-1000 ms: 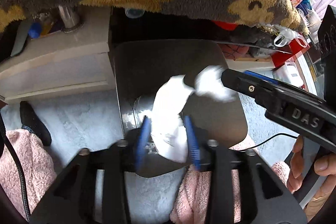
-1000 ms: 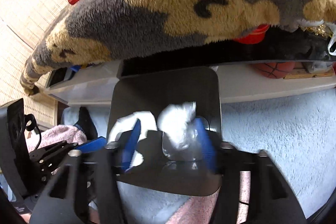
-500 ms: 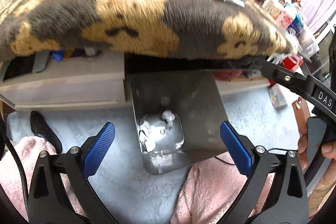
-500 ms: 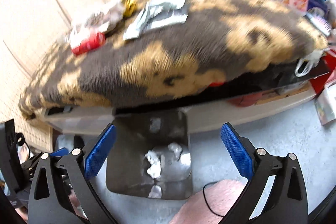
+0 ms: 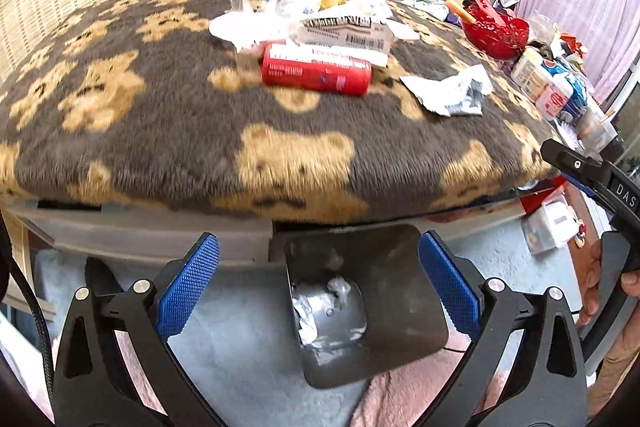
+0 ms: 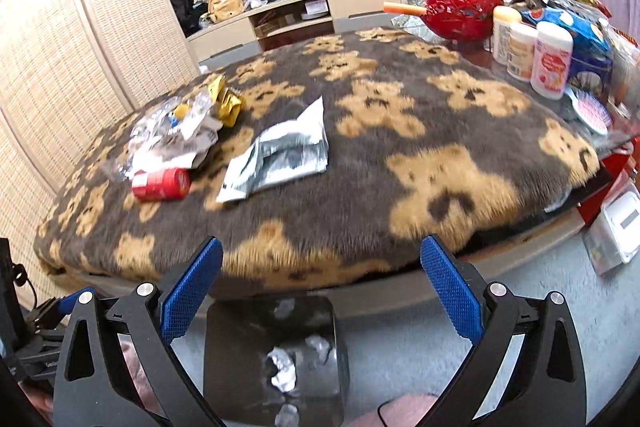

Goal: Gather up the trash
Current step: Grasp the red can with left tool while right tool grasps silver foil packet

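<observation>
Left tool [image 5: 318,275]: black plastic arms with blue cross-hatched rubber pads, spread wide, nothing between them; its jaws have just been opening.
Right tool [image 6: 320,277]: same build, pads spread wide and empty above the bin; its jaws have just been opening too.
Trash bin [image 5: 416,307]: dark, glossy, square with rounded corners, on the pale carpet just in front of the desk's near edge, mouth up.
Trash in the bin: crumpled white paper wads [image 6: 282,367] lie on the bin's bottom; the shiny inner walls mirror them.
Desk [image 5: 152,227]: low, pale grey frame, its top covered by a blanket.
Blanket [image 6: 400,163]: thick plush pile, grey-brown with tan bear shapes, drooping over the desk's near edge above the bin.
Red can [image 5: 316,69]: a cylinder lying on its side on the blanket, well behind the bin, with printed white text.
Foil wrapper [image 6: 280,155]: flat, silver-white, creased, on the blanket beside the can on the side nearer the red bowl.
Trash heap [image 6: 176,135]: clear crinkled plastic, printed white paper and a gold foil scrap, just behind the can.
Red bowl [image 6: 464,7]: openwork plastic, at the desk's far corner from the bin, next to white bottles.
Person's hand [image 5: 600,287]: fingers curled round the right tool's black handle, beside the bin.
</observation>
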Motion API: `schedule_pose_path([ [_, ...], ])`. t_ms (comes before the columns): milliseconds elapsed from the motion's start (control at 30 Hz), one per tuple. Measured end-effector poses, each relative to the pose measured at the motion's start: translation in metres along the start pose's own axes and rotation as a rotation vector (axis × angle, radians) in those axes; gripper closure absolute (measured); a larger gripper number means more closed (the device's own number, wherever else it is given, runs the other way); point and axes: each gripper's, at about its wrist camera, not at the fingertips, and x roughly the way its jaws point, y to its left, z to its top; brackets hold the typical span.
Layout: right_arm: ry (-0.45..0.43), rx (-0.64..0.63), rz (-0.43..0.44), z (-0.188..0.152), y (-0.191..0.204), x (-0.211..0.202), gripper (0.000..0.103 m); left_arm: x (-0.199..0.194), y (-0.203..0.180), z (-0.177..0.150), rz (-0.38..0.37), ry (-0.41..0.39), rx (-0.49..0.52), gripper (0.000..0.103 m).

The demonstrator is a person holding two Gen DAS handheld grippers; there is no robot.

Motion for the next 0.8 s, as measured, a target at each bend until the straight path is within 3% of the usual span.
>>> schedule_pose_path([
  [433,-0.004,0.024,0.018,0.051,0.008,0.057,0.003,0.035,-0.013,0.068,0.027,-0.060,0.034,0.008],
  [533,-0.003,0.023,0.026,0.058,0.011,0.067,0.003,0.046,-0.016,0.080,0.090,-0.071,0.053,0.008],
  [800,0.011,0.024,0.036,0.067,0.015,0.091,0.003,0.077,-0.010,0.097,0.100,-0.038,0.048,0.008],
])
